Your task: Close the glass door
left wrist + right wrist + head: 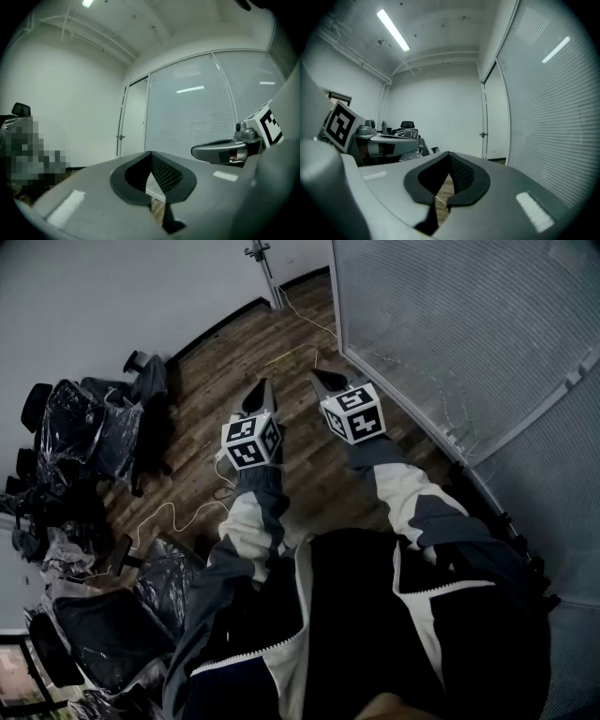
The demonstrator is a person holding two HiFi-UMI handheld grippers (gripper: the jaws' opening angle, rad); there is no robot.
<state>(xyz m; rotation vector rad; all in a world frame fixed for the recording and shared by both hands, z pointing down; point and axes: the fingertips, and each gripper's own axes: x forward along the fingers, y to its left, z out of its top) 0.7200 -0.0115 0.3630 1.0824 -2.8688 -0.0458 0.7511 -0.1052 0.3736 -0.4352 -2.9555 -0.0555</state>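
Glass door stands at the far end of the room, a narrow pale panel in a thin frame. It sits left of centre in the left gripper view and right of centre in the right gripper view. A small handle juts from its left edge. From here I cannot tell whether it is shut or ajar. Both grippers are well apart from it.

The left gripper is just left of centre in the head view, pointing toward the top of the frame. Its jaws are pressed together at the tips with nothing between them, as its own view shows. The right gripper is just beside it, its jaws likewise closed on nothing. The two marker cubes sit side by side, near but not touching.

A glass partition with blinds fills the upper right of the head view and runs along the right side of the right gripper view. The wooden floor spreads beneath the grippers, with a white cable looping across it at lower left. Office chairs wrapped in plastic crowd the left edge against the white wall. A strip light glows on the ceiling at upper left of the right gripper view. The person's dark and white jacket sleeves fill the bottom of the head view.
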